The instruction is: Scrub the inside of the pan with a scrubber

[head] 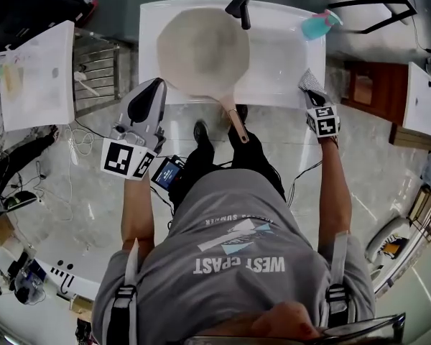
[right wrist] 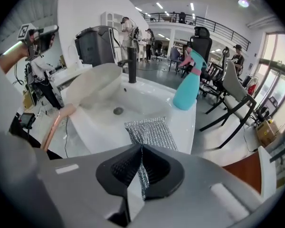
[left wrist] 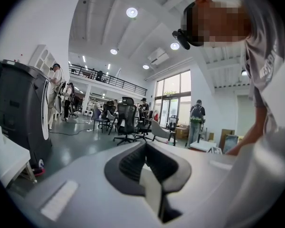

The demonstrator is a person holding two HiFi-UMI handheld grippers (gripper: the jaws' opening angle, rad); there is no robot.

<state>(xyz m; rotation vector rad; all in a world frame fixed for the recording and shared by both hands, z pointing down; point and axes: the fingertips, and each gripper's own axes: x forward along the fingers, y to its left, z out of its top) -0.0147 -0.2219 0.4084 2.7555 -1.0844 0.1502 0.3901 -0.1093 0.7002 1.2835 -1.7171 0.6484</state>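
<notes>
Right gripper (right wrist: 141,163): clamped down on the scrubber (right wrist: 149,132), with the silver mesh pinched between the jaws and fanning out ahead of them.
Scrubber's place: at the sink's (head: 280,56) front right corner, over the white rim and well apart from the pan.
Pan (head: 201,52): lying in the left half of the sink basin. It looks tipped up against the left rim, though the wide-angle view makes that hard to be sure of.
Pan handle (head: 235,117): copper-coloured, sticking out over the sink's front edge towards the person.
Left gripper (left wrist: 145,160): jaws together with nothing between them. It is held off the sink's front left corner, and its own view looks out into the room rather than at the basin.
Faucet (head: 239,6): black, at the middle of the sink's back edge, just beside the pan's far rim.
Spray bottle (head: 317,24): teal, standing on the sink's back right corner.
</notes>
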